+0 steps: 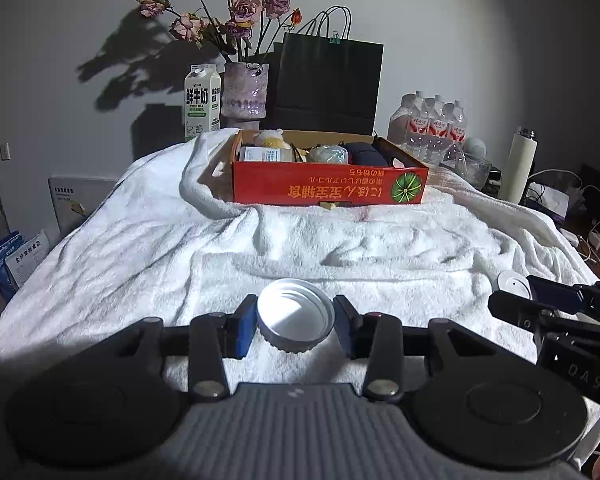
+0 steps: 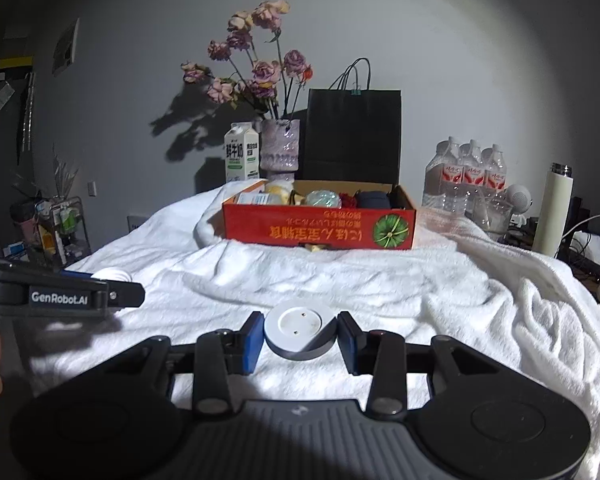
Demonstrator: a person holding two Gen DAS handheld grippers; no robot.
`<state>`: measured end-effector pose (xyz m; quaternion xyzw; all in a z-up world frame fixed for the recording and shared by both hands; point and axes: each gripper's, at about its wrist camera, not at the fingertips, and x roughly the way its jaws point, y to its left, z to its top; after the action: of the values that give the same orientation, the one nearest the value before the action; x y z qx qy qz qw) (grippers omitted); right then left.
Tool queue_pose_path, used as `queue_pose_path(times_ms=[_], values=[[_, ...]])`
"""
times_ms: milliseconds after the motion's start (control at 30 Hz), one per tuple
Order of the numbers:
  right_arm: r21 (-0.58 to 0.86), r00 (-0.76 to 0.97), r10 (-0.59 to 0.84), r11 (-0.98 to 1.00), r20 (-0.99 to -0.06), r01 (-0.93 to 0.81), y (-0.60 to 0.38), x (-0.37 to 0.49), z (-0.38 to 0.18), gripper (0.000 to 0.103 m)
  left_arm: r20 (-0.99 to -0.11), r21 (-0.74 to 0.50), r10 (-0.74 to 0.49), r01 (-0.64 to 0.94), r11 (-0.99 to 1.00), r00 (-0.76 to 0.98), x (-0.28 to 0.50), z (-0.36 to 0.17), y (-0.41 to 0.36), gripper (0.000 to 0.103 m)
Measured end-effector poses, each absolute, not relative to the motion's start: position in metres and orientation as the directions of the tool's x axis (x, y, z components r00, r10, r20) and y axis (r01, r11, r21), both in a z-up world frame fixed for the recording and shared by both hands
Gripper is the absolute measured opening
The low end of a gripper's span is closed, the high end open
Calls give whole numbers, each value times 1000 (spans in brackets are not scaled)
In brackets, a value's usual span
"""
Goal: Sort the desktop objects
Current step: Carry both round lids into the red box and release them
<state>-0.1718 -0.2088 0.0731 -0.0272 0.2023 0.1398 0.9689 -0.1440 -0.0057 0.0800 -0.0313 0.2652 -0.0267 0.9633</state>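
White towel (image 1: 148, 240) covers the bench. Red cardboard box (image 1: 328, 188) at the far edge, centre, already holds small items. Left gripper (image 1: 296, 326) clamped on an upturned jar lid (image 1: 296, 320), near edge. Right gripper (image 2: 299, 334) clamped on a white round puck (image 2: 299, 330), just beside it.

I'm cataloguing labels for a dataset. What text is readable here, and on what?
"GenRobot.AI": left gripper.
"DAS": right gripper.
"鲜牛奶", "FRESH MILK": milk carton.
Red box: upside-down print, not legible.
Water bottles, leaflets: too small.
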Motion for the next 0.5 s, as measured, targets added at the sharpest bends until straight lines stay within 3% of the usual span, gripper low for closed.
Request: queue_pose_path(times_ms=[500], values=[[-42, 893, 270, 951, -359, -305, -230, -80, 133, 38, -502, -103, -154, 119, 988, 851, -37, 139, 2, 41]])
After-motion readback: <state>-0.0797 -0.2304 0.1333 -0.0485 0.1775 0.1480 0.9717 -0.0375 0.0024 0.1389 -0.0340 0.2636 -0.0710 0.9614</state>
